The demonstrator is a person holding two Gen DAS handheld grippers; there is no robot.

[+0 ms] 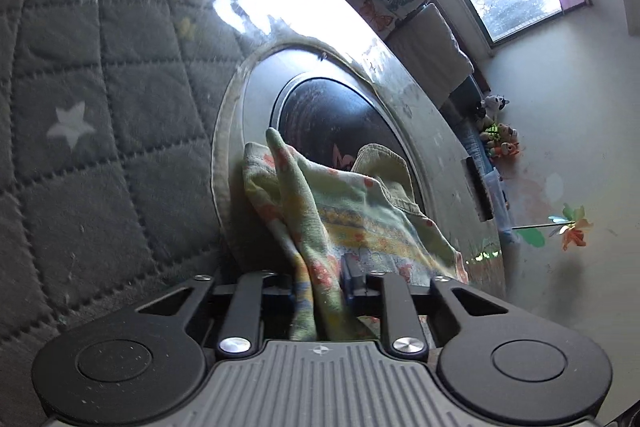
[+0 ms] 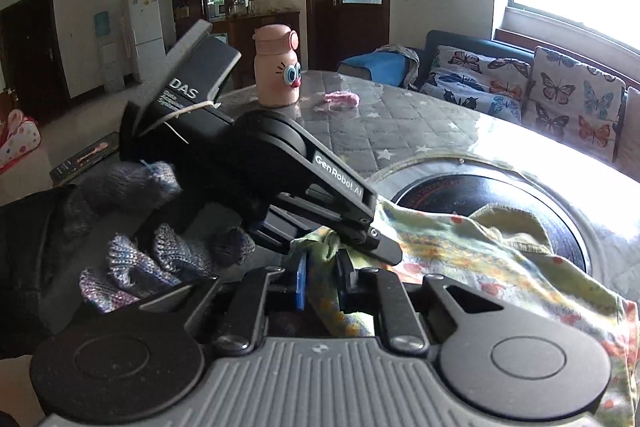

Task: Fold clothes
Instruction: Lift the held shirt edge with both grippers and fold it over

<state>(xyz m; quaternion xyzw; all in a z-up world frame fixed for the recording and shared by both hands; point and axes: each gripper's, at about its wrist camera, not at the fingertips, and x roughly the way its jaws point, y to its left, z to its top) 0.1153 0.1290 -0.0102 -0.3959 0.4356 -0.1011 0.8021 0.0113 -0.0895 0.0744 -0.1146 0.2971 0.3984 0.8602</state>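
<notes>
Between the 2 blue-padded fingers of the right gripper (image 2: 322, 281) sits a bunched fold of the pale green floral cotton garment (image 2: 480, 251), so it is clamped on cloth. Just beyond it, the left gripper (image 2: 340, 241) bites the same bunch from the other side; in its own wrist view the left gripper (image 1: 344, 275) has its fingers pressed tight on a twisted strand of the garment (image 1: 340, 211). Both pinch points lie close together, near 1 edge of the cloth.

Progress, as a judgement: the garment is crumpled and half lifted, draped over the round black glass inset (image 2: 500, 195) of the table, ribbed collar (image 1: 384, 157) standing up. No flat fold or neat stack shows, so folding looks far from finished for this piece. Whether it is being picked up to spread or gathered mid-fold cannot be settled.

Outward from the inset: grey quilted star-print table cover under clear plastic (image 1: 80, 87), a pink cartoon-face bottle (image 2: 278, 71) at the far side, a small pink cloth item (image 2: 342, 99) beside the bottle, possibly another piece to fold. A knitted-gloved hand (image 2: 152, 235) holds the left gripper.

Hidden or unclear: garment's lower part is cut off by the frame at right, sleeves and overall shape unreadable, window glare washes out the table's far edge beyond the inset.
</notes>
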